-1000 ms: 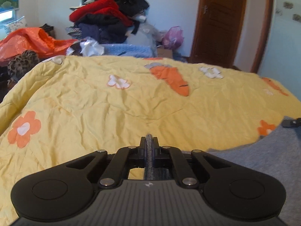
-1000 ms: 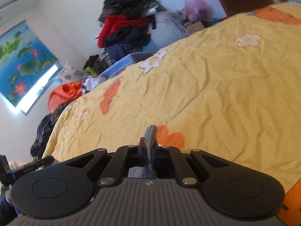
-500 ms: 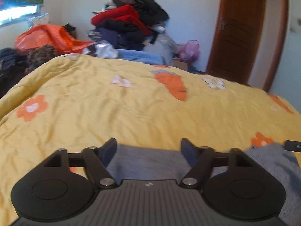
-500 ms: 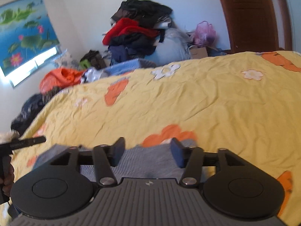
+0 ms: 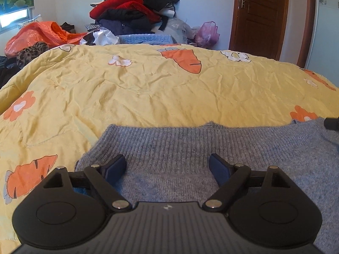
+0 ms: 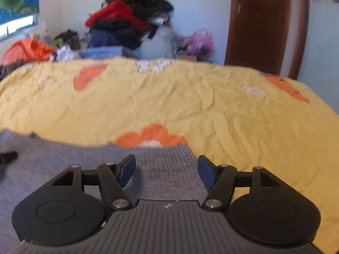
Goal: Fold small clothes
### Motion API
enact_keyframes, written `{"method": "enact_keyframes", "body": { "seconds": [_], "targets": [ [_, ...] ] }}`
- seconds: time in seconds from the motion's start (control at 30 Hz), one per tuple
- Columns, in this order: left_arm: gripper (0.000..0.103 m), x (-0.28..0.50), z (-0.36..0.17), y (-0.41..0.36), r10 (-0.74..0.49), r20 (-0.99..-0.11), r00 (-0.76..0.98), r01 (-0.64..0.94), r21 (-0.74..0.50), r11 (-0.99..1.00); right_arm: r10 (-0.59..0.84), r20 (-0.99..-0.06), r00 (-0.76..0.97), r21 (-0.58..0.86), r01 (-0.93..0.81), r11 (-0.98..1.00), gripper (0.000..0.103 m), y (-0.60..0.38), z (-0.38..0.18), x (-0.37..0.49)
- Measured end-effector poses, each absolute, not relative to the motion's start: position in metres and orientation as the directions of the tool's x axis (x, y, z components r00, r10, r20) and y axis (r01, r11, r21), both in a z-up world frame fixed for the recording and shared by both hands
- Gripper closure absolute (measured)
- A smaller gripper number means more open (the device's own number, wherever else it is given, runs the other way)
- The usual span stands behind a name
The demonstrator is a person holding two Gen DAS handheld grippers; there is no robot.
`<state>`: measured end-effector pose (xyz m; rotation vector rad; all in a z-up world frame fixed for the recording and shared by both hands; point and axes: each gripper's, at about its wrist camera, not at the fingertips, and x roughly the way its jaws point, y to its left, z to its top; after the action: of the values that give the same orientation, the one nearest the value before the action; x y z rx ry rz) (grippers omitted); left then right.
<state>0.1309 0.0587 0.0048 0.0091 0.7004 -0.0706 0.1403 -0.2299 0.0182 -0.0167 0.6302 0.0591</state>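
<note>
A grey knitted sweater (image 5: 211, 148) lies flat on the yellow bedspread (image 5: 148, 89), its ribbed hem toward the far side. My left gripper (image 5: 167, 165) hovers over the sweater's left end, its jaws opening, pads apart and touching nothing. In the right wrist view the same grey sweater (image 6: 165, 165) lies under my right gripper (image 6: 166, 167), at its right corner; those jaws are opening too, with knit below them but not pinched. The right gripper's tip shows at the right edge of the left wrist view (image 5: 331, 123).
The bedspread carries orange carrot and flower prints and stretches far ahead. Beyond the bed stands a heap of red and black clothes (image 5: 135, 10), an orange bag (image 5: 42, 33), a pink bag (image 5: 206, 33) and a brown door (image 5: 260, 14).
Both grippers were shut on the grey knit a second ago; both let go and opened wide. The sweater now lies flat on the bed, and the right view has levelled out.
</note>
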Motion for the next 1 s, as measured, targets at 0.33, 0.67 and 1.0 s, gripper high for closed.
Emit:
{"method": "enact_keyframes", "body": {
  "seconds": [0.33, 0.67, 1.0],
  "targets": [
    [0.015, 0.13, 0.005, 0.059, -0.068, -0.644, 0.762, 0.07, -0.022, 0.997, 0.294, -0.662, 0.69, 0.076, -0.329, 0.941, 0.025, -0.125, 0.015, 0.148],
    [0.014, 0.11, 0.018, 0.076, -0.016, -0.607, 0.795, -0.008, -0.036, 0.999, 0.256, -0.649, 0.716, 0.016, -0.323, 0.946, 0.007, -0.116, -0.011, 0.147],
    [0.014, -0.084, 0.04, 0.165, -0.096, -0.529, 0.843, -0.271, -0.572, 0.774, 0.245, -0.643, 0.726, 0.008, -0.314, 0.95, 0.01, -0.116, -0.008, 0.142]
  ]
}}
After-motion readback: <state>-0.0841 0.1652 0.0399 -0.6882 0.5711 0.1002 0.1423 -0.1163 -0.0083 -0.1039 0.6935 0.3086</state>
